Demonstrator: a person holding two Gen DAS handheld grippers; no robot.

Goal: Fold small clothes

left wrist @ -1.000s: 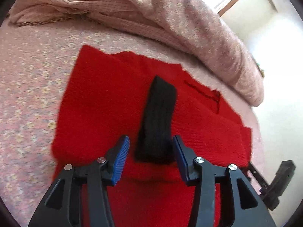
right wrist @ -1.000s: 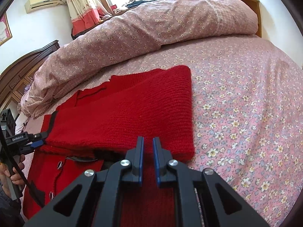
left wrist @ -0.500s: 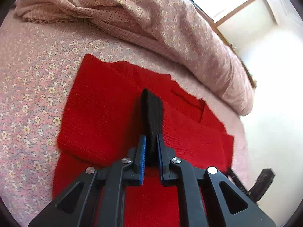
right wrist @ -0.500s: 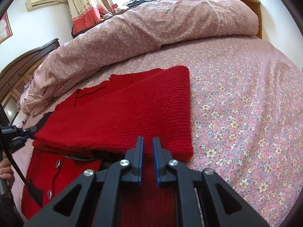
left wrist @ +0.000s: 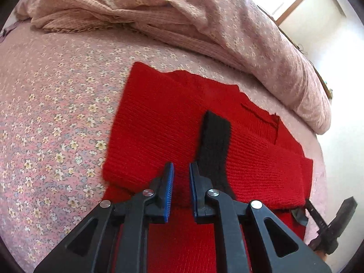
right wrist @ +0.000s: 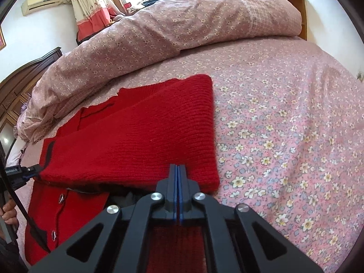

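A red knit sweater (left wrist: 159, 125) lies on the bed with a sleeve folded across it; the sleeve ends in a black cuff (left wrist: 216, 136). My left gripper (left wrist: 181, 170) is nearly closed at that sleeve end. Red knit fills the narrow slit between its pads, and the cuff runs up from just behind its right finger. From the right wrist view, the left gripper (right wrist: 34, 172) touches the sleeve end below the black cuff (right wrist: 49, 150). My right gripper (right wrist: 178, 167) has its pads pressed together at the near edge of the folded sweater (right wrist: 147, 136), with nothing visible between them.
A rolled floral quilt (right wrist: 182, 22) lies along the far side of the bed. The flowered bedsheet (right wrist: 284, 125) spreads to the right of the sweater. The sweater's buttoned front (right wrist: 61, 198) shows at lower left, beside a person's hand (right wrist: 9, 211).
The left jaws went from wide open around the black cuff to nearly closed; the cuff now sits just right of them. The right jaws closed their small gap completely.
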